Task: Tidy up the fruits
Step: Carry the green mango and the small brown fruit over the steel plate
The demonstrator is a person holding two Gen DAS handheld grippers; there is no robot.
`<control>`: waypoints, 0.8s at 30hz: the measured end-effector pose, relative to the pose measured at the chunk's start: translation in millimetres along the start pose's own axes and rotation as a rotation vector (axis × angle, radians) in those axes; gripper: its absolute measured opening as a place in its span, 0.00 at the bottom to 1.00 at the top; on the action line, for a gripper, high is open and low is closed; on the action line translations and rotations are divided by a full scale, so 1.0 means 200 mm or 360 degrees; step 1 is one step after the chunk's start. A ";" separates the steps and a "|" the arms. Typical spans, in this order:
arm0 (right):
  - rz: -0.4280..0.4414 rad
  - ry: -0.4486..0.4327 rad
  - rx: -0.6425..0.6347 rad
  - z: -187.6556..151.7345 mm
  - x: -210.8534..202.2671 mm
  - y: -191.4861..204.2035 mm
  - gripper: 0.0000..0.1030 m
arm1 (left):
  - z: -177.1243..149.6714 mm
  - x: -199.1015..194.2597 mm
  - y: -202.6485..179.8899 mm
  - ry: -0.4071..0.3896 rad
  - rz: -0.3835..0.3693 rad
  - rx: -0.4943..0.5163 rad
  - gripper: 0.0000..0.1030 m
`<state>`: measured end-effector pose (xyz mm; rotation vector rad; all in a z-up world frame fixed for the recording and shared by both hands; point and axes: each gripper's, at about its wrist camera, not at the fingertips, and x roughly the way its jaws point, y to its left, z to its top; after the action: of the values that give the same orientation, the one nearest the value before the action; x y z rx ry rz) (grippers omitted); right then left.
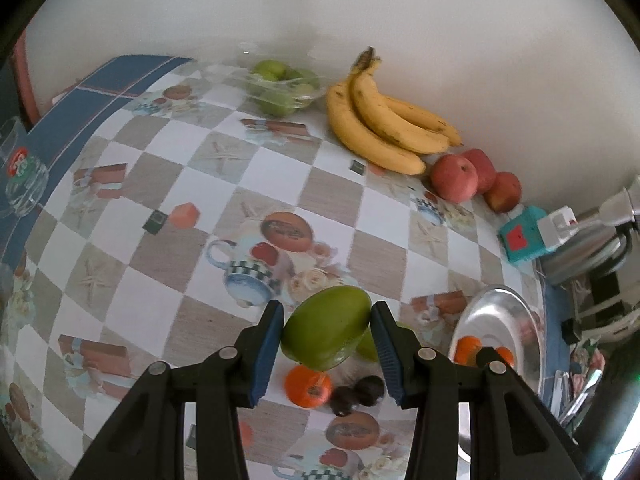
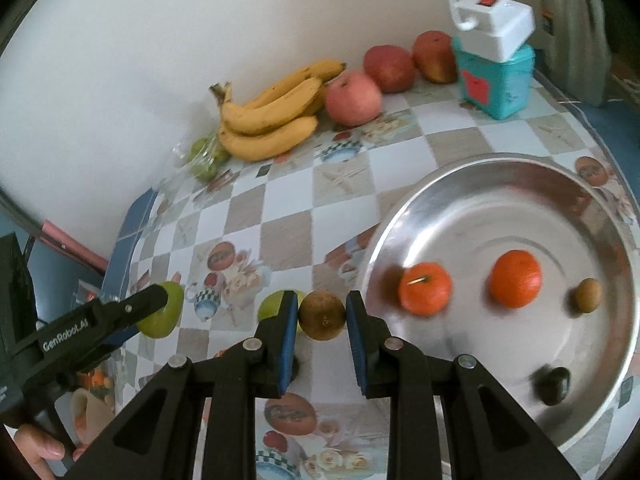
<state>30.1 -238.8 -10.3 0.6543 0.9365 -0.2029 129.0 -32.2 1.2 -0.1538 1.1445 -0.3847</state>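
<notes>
My left gripper (image 1: 327, 330) is shut on a green mango (image 1: 326, 330) and holds it above the table; it also shows in the right wrist view (image 2: 162, 314). My right gripper (image 2: 322, 314) is shut on a small brown round fruit (image 2: 322, 316), just left of the steel tray (image 2: 460, 184). The tray holds two oranges (image 2: 425, 288), (image 2: 517, 278), a small brown fruit (image 2: 589, 295) and a dark fruit (image 2: 554, 385). A second green fruit (image 2: 272, 306) lies behind my right gripper. An orange (image 1: 308, 386) and dark fruits (image 1: 358, 394) lie on the table below the mango.
Bananas (image 1: 384, 120), three red apples (image 1: 456, 178) and a clear box of green fruit (image 1: 280, 84) line the wall. A teal box (image 2: 496, 80) with a white plug stands at the back right. A glass bowl (image 1: 22, 176) sits at the left edge.
</notes>
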 end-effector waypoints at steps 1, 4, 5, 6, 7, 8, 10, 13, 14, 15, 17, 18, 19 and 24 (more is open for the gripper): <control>-0.0005 -0.0009 0.0015 0.00 -0.01 -0.02 0.25 | -0.01 0.00 -0.02 0.0003 -0.0007 0.0016 0.47; -0.0013 -0.0041 0.0082 0.01 -0.05 -0.10 0.25 | -0.02 0.00 -0.08 0.0010 -0.0020 0.0058 0.47; -0.0019 -0.0051 0.0103 0.01 -0.06 -0.12 0.25 | -0.03 0.00 -0.11 0.0010 -0.0023 0.0081 0.47; -0.0025 -0.0060 0.0121 0.01 -0.07 -0.15 0.25 | -0.03 0.00 -0.13 0.0010 -0.0026 0.0099 0.47; -0.0034 -0.0075 0.0147 0.02 -0.09 -0.18 0.25 | -0.04 0.00 -0.15 0.0010 -0.0031 0.0119 0.47; -0.0040 -0.0085 0.0165 0.02 -0.10 -0.20 0.25 | -0.05 0.00 -0.17 0.0010 -0.0035 0.0133 0.47; -0.0059 -0.0113 0.0207 0.02 -0.13 -0.26 0.25 | -0.06 0.00 -0.22 0.0014 -0.0053 0.0169 0.47; -0.0083 -0.0148 0.0268 0.02 -0.18 -0.34 0.25 | -0.09 0.01 -0.29 0.0025 -0.0075 0.0219 0.46; -0.0090 -0.0159 0.0287 0.03 -0.19 -0.37 0.25 | -0.10 0.01 -0.32 0.0027 -0.0079 0.0238 0.46; -0.0098 -0.0167 0.0300 0.02 -0.20 -0.39 0.25 | -0.10 0.01 -0.33 0.0028 -0.0082 0.0250 0.46; -0.0129 -0.0183 0.0323 0.02 -0.23 -0.43 0.25 | -0.12 0.01 -0.37 0.0031 -0.0090 0.0286 0.46; -0.0142 -0.0191 0.0332 0.02 -0.23 -0.45 0.25 | -0.13 0.02 -0.39 0.0033 -0.0094 0.0303 0.46; -0.0152 -0.0198 0.0343 0.02 -0.24 -0.46 0.25 | -0.14 0.02 -0.41 0.0036 -0.0098 0.0320 0.46; -0.0186 -0.0229 0.0400 0.02 -0.28 -0.54 0.25 | -0.19 0.02 -0.52 0.0039 -0.0106 0.0407 0.46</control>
<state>-47.1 -333.8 -11.0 0.8056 0.8176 -0.4716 73.1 -126.6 13.7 0.0369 1.1059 -0.5891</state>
